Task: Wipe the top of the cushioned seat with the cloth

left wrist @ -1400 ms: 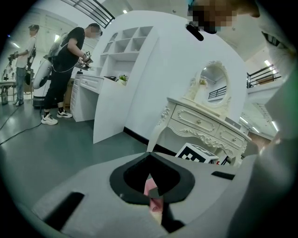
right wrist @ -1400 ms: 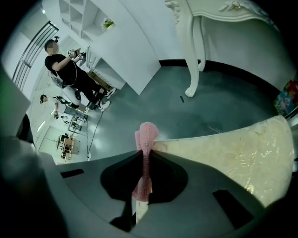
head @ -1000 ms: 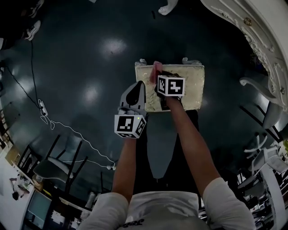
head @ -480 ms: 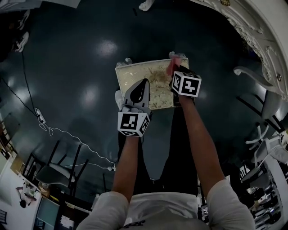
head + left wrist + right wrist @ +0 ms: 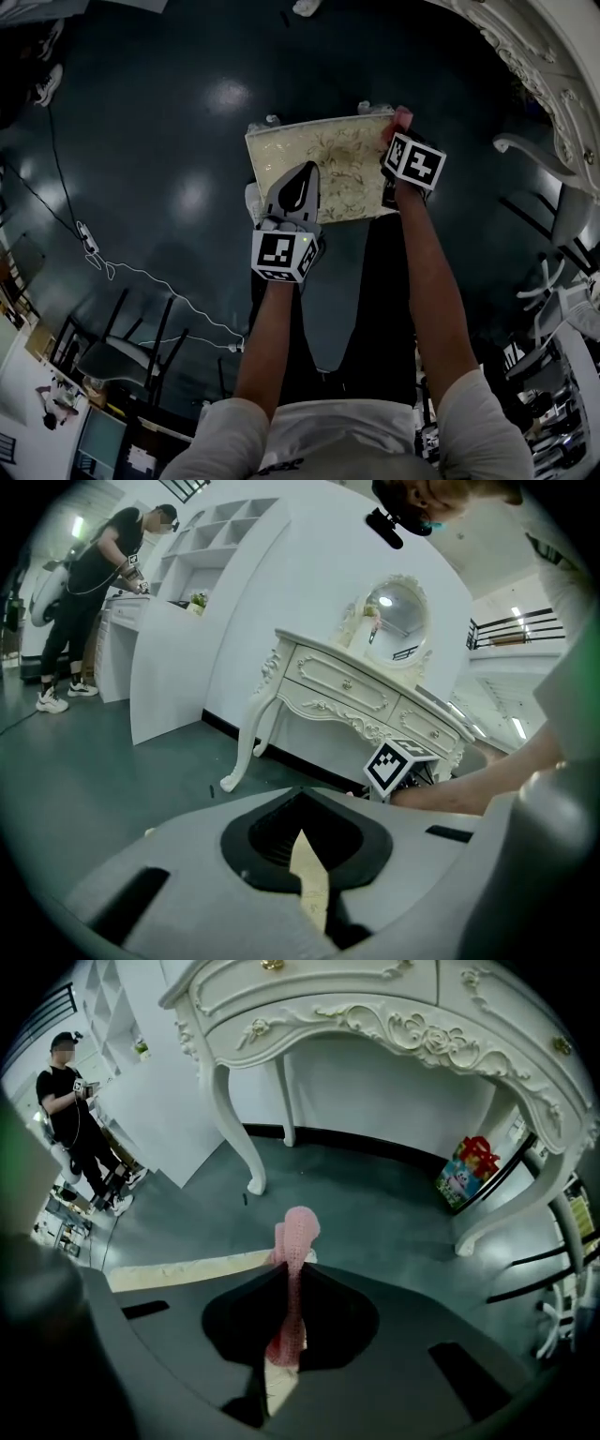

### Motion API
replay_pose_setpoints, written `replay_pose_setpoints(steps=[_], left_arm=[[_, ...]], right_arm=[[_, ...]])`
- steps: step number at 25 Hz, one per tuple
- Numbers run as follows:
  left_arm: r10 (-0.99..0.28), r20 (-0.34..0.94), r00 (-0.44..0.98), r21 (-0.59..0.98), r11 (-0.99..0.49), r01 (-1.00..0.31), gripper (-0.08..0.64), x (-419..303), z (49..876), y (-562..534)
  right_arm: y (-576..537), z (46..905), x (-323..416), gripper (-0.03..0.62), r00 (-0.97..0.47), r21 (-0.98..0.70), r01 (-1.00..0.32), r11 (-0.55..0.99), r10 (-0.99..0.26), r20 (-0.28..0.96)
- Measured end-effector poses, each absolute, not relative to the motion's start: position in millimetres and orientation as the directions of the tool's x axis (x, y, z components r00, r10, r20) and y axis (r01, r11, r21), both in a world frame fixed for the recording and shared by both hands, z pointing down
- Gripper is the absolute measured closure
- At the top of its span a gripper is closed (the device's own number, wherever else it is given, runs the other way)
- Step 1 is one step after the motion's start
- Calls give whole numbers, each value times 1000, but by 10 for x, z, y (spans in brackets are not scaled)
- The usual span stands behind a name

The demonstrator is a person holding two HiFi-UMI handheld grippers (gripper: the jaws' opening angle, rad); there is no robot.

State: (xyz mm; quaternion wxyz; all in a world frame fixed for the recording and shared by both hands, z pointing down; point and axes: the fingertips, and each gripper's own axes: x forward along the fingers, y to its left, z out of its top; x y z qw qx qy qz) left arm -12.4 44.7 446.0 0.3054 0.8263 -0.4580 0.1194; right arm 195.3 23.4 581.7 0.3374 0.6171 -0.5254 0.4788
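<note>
Cushioned seat (image 5: 323, 173) stands on the floor (image 5: 169, 112), directly ahead of the person. Left tongs (image 5: 302, 173) sit over its near left part. Right tongs (image 5: 401, 131) are at its far right corner, cloth (image 5: 403, 116) between the jaws. Dressing table (image 5: 534, 66) stands beyond, to the right. Cable (image 5: 141, 281) lies on the floor, left.

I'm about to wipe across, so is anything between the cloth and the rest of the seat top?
No loose item lies on the seat. The cloth, pinched in the right gripper, is at its right edge; only the left gripper is over the near left part.
</note>
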Motion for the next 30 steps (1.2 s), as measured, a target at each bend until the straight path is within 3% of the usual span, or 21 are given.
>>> replay_pose_setpoints(steps=[5, 12, 18, 23, 30], left_arm=[[-723, 475, 501, 388, -339, -857, 551, -485, 4410, 370], [-778, 500, 380, 359, -214, -909, 551, -1437, 4332, 313], [-778, 535, 330, 313, -181, -932, 551, -2122, 4381, 412], [-778, 536, 327, 330, -164, -930, 551, -2350, 4430, 512], [-759, 542, 361, 351, -186, -918, 551, -2142, 4516, 606]], right_arm=[[189, 5667, 1730, 572, -76, -159, -961, -228, -333, 940], [365, 5433, -216, 571, -416, -454, -889, -57, -313, 854], [546, 5640, -1484, 571, -515, -515, -855, 58, -205, 833], [645, 5920, -1649, 571, -418, -417, -908, 39, -132, 899], [618, 5826, -1371, 571, -413, -415, -909, 28, -171, 894]])
